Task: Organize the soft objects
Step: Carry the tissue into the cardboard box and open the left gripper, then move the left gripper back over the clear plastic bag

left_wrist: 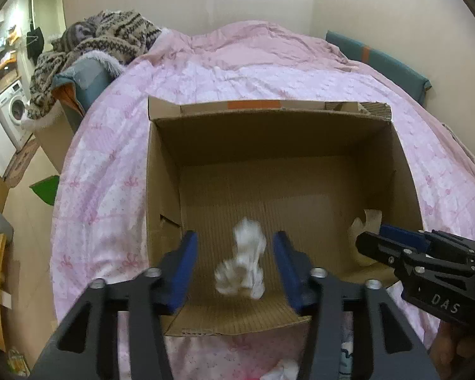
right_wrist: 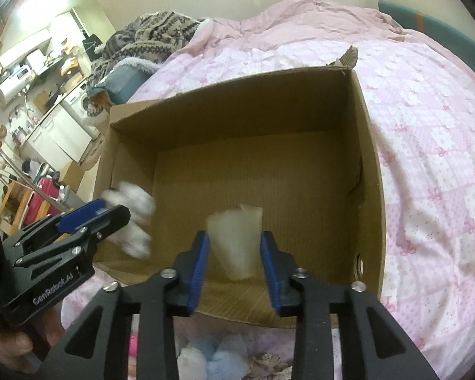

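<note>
An open cardboard box [left_wrist: 269, 145] sits on a pink bed; it also shows in the right wrist view [right_wrist: 237, 107]. My left gripper [left_wrist: 236, 247] is open above the box's near edge. A blurred white fluffy object [left_wrist: 243, 259] is between its jaws, apart from both, over the box floor; it also shows in the right wrist view [right_wrist: 133, 215]. My right gripper [right_wrist: 234, 243] is open above the box. A blurred cream soft object [right_wrist: 237, 240] is between its jaws, apparently loose; it also shows in the left wrist view [left_wrist: 364, 224].
More soft objects, light blue and white [right_wrist: 212, 357], lie on the pink quilt [right_wrist: 427, 158] in front of the box. A patterned knit blanket [left_wrist: 104, 41] is piled at the bed's left end. A kitchen area with a washing machine [left_wrist: 14, 107] is at far left.
</note>
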A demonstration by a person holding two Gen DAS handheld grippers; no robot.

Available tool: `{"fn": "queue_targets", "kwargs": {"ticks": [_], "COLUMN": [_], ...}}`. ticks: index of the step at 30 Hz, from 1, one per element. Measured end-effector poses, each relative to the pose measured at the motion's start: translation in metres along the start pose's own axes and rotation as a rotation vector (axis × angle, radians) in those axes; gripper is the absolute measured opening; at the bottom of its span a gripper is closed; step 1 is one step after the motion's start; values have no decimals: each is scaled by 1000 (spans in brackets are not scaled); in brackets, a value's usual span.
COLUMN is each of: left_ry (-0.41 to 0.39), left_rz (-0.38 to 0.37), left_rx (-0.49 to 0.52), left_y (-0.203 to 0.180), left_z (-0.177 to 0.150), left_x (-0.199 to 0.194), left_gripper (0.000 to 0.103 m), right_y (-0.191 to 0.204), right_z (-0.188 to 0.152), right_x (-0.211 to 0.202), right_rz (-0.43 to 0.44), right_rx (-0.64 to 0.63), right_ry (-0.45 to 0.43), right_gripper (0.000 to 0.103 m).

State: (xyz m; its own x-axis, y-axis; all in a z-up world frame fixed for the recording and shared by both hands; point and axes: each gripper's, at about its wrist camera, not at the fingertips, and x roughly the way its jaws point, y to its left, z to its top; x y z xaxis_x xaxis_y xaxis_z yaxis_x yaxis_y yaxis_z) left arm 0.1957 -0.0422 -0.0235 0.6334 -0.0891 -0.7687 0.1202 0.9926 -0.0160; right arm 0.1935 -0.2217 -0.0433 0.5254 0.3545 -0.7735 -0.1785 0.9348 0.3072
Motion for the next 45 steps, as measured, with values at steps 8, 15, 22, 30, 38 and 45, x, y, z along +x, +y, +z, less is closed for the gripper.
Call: {"fn": "queue_targets", "kwargs": {"ticks": [8,15,22,30,38,45], "left_ry": [-43,-53,-74,-100,-114,-92], "left_rz": [-1,14,28,44,62,53], "left_rx": [-20,-33,-81,-106,-100,-108], "left_y": [2,3,13,21,25,30], "left_z": [5,6,5,3,-8,-24], "left_x": [-11,-16,-29,-51,-75,-90], "left_gripper": [70,71,71,71,71,71], "right_y": [-3,-6,2,-1,2,6], "right_z": [3,10,12,9,-4,-23], "right_x": [-17,-20,-47,-56,-70,-82], "right_rz": [11,-10,-15,-14,-12,6], "right_rx": [21,52,22,52,33,28], "right_ry": [-82,-108,-225,-205,-170,-141], "right_gripper": [81,94,95,95,95,95]}}
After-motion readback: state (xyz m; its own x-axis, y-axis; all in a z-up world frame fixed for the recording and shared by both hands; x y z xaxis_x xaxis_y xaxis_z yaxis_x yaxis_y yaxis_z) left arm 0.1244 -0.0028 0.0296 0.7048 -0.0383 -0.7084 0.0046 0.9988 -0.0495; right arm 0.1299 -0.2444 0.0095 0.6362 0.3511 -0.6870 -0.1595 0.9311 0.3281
